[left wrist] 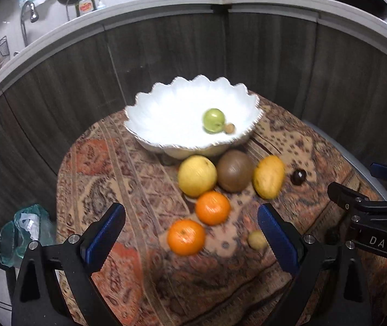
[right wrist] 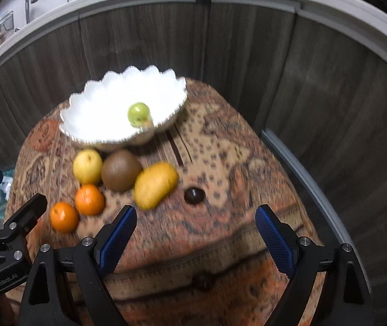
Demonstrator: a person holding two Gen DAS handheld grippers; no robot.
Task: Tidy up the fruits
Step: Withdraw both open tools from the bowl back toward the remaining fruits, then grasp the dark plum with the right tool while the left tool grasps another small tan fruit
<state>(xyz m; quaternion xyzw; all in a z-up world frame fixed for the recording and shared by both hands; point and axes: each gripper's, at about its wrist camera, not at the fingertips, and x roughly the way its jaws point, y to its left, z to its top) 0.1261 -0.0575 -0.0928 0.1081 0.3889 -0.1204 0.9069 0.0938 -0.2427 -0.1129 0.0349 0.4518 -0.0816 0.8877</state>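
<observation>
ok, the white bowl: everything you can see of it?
The white bowl is wide and shallow with a scalloped, petal-like rim, glossy like glazed ceramic. It stands upright on a short foot at the far end of the patterned tablecloth. Inside lie a green apple and a small tan fruit. No gripper touches it.

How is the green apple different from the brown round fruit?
The green apple sits inside the white bowl; the brown fruit lies on the patterned cloth in front of the bowl. The apple looks smaller and shiny green; the brown fruit looks bigger and dull. Both are round, and no gripper touches them.
</observation>
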